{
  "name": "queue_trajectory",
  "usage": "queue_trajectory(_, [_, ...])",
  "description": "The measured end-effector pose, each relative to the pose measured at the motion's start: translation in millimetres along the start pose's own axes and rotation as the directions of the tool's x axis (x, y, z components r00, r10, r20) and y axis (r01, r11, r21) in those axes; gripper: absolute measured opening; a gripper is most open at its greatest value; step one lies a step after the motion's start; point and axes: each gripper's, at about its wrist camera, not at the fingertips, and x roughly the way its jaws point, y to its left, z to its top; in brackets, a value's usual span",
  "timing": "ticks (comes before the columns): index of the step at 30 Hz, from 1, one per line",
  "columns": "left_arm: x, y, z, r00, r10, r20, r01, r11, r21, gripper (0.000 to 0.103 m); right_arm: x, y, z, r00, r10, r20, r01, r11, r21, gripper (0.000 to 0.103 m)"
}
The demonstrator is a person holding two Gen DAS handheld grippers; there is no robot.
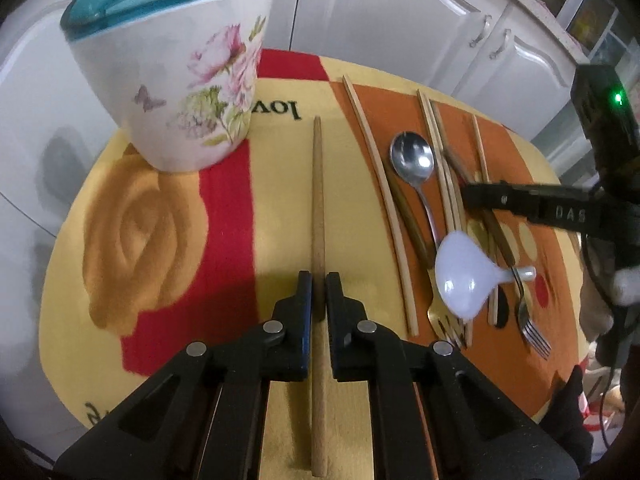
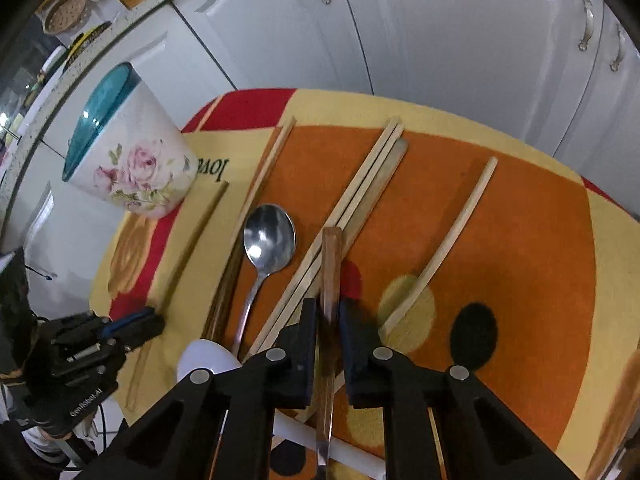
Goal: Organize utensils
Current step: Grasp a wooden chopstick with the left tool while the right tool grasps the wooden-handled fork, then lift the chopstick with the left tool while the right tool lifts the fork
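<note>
My left gripper (image 1: 319, 280) is shut on a wooden chopstick (image 1: 318, 200) that runs straight ahead over the patterned cloth (image 1: 168, 240). My right gripper (image 2: 327, 308) is shut on a brown-handled utensil (image 2: 331, 264), held among the pile. It shows in the left wrist view as a black arm (image 1: 520, 204) over the utensils. A floral holder with a teal rim (image 1: 172, 72) stands at the far left; it also shows in the right wrist view (image 2: 128, 168). A steel spoon (image 2: 268, 244), several chopsticks (image 2: 356, 200), a white ladle spoon (image 1: 464, 276) and forks (image 1: 532, 328) lie on the cloth.
The small round table (image 2: 520, 240) stands against white cabinet doors (image 2: 440, 32). The left gripper shows at the left edge of the right wrist view (image 2: 100, 344). A counter with baskets (image 2: 64, 12) is at the upper left there.
</note>
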Motion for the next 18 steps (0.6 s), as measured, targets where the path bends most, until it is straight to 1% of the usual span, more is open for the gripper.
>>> queue_trajectory(2, [2.8,0.1,10.7,0.999,0.029,0.013,-0.029,1.0,-0.002,0.021,2.7,-0.5,2.6,1.0,-0.004,0.0,0.004,1.0,0.003,0.011])
queue_trajectory(3, [4.7,1.0,15.8,0.999,0.033,0.02,-0.033,0.999,-0.002,0.022,3.1,-0.5,4.3,1.0,-0.008,-0.001,0.008,1.0,0.002,0.011])
queue_trajectory(6, [15.7,-1.2,32.3,0.997,0.07,0.035,-0.07,0.998,0.004,0.022,5.3,-1.6,10.2,1.0,-0.015,-0.006,0.015,1.0,-0.002,0.011])
queue_trajectory(8, [25.7,-3.0,41.8,0.996,0.084,0.033,-0.084,0.996,0.008,0.022,8.1,-3.4,15.3,1.0,-0.004,-0.004,0.004,1.0,0.005,0.011])
queue_trajectory(10, [31.7,-6.2,47.3,0.993,0.105,0.054,-0.107,0.994,0.019,0.022,8.6,-4.9,17.4,1.0,0.007,0.001,-0.007,1.0,0.007,0.011])
queue_trajectory(12, [34.4,-9.0,50.9,0.992,0.112,0.062,-0.114,0.993,0.039,0.022,9.4,-2.3,19.1,1.0,0.006,0.002,-0.006,1.0,-0.007,0.011])
queue_trajectory(13, [34.7,-8.7,52.1,0.992,0.106,0.062,-0.109,0.993,0.041,0.02,8.9,-0.7,18.4,1.0,0.002,0.003,-0.002,1.0,-0.016,0.009])
queue_trajectory(14, [34.3,-7.3,52.0,0.994,0.096,0.06,-0.099,0.994,0.038,0.013,8.4,1.4,17.5,1.0,0.002,0.004,-0.002,1.0,-0.025,0.009])
queue_trajectory(15, [33.9,-4.6,52.0,0.995,0.085,0.057,-0.087,0.996,0.031,0.009,7.5,3.6,15.7,1.0,0.004,0.003,-0.004,0.999,-0.032,0.009])
queue_trajectory(16, [32.9,-1.8,51.6,0.996,0.073,0.052,-0.074,0.997,0.021,0.006,6.3,6.5,13.5,1.0,0.005,0.002,-0.005,0.999,-0.04,0.009])
queue_trajectory(18, [30.8,2.1,49.9,0.997,0.056,0.044,-0.056,0.998,0.006,0.005,4.8,11.2,10.2,1.0,0.014,0.004,-0.014,0.999,-0.049,0.009])
